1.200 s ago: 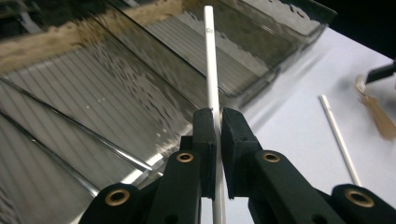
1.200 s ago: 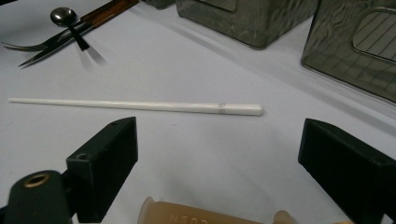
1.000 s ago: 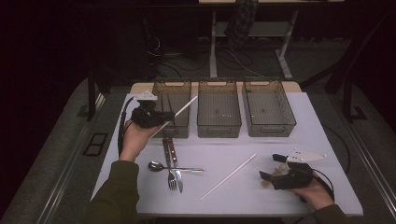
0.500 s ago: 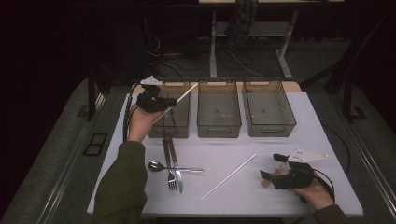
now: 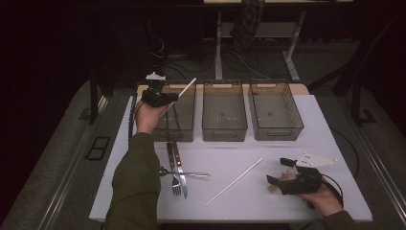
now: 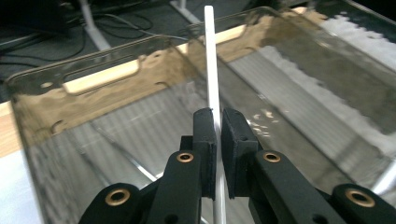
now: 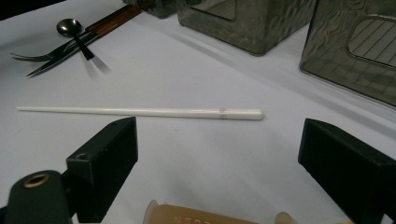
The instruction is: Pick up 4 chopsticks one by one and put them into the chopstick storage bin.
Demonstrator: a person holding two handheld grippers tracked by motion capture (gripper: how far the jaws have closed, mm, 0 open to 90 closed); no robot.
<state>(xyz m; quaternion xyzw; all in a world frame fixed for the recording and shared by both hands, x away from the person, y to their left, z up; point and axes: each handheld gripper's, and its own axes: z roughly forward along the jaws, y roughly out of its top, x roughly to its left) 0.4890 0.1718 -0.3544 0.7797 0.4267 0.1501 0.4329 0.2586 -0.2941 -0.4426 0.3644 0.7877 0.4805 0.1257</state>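
The left tool (image 5: 173, 97) pinches a white chopstick (image 6: 212, 74) tight over the left bin (image 5: 186, 130), likely to drop it inside, while the right tool (image 5: 280, 171) waits wide open by the other chopstick (image 7: 140, 111) on the counter (image 5: 230, 158).

A thin white chopstick (image 6: 212, 74) slants upward over the far-left bin (image 5: 184, 120) near the desk's (image 5: 268, 201) far left corner.

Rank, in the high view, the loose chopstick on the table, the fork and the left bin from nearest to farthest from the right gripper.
From the right gripper:
1. Loose chopstick, just to its left.
2. Fork, farther left, with the other cutlery.
3. Left bin, far-left corner.
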